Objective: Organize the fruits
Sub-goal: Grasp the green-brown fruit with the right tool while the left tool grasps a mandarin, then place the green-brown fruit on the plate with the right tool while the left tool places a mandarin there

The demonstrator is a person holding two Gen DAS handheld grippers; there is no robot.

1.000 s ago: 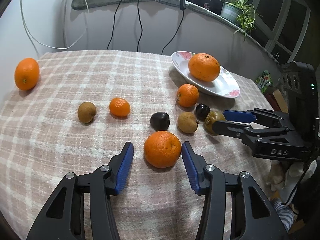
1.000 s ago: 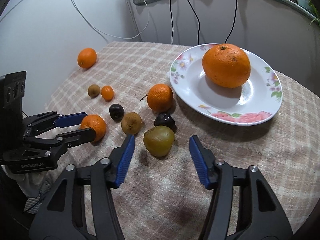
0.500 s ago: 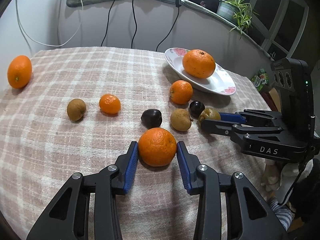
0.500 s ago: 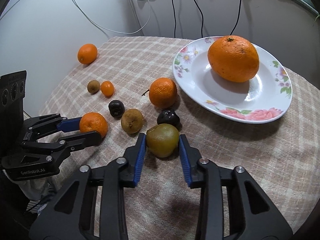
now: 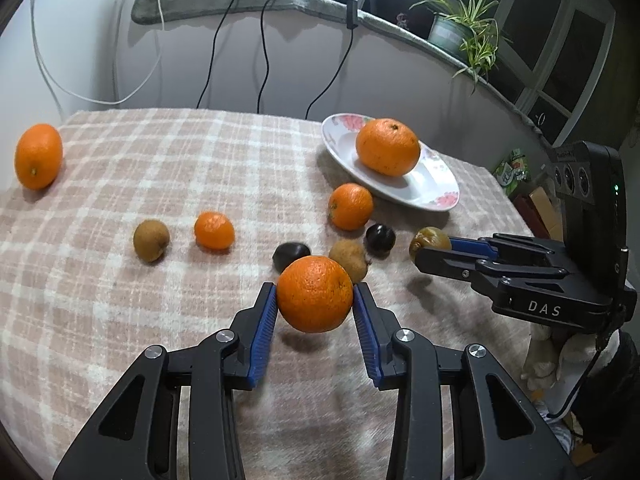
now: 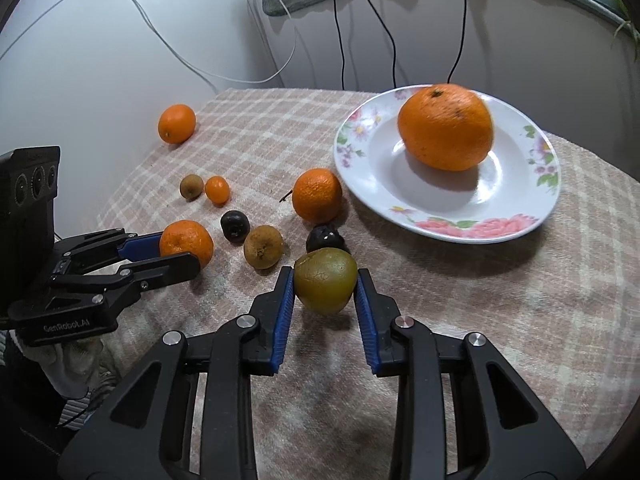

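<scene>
The right wrist view is showing the right gripper (image 6: 325,289) squeezing a green-brown fruit (image 6: 325,280) between its blue pads. Its jaws have just been closing, and now the fruit is sitting tight between them, raised a little off the checked cloth (image 6: 500,320), with its shadow lying under it. The flowered plate (image 6: 440,229) is waiting at about one o'clock from this gripper, near by, with one big orange (image 6: 446,127) already sitting in it. There is bare white plate showing at the near side of the big orange, so I am thinking that is where the green-brown fruit is going.

In the left wrist view the left gripper (image 5: 315,300) is pinching a tangerine (image 5: 315,294) the same way. Its jaws have just been closing too, and they are gripping the tangerine, which is hanging just above the cloth. From here the plate (image 5: 436,196) is lying at about one o'clock as well, but farther off, past a small orange (image 5: 351,206) and some brown and dark fruits.

The right hand is the nearer one to the plate, so it is probably going first. The fruits are round, so there is no long side to line up. The left one is needing to pass over the little fruits without bumping them.
</scene>
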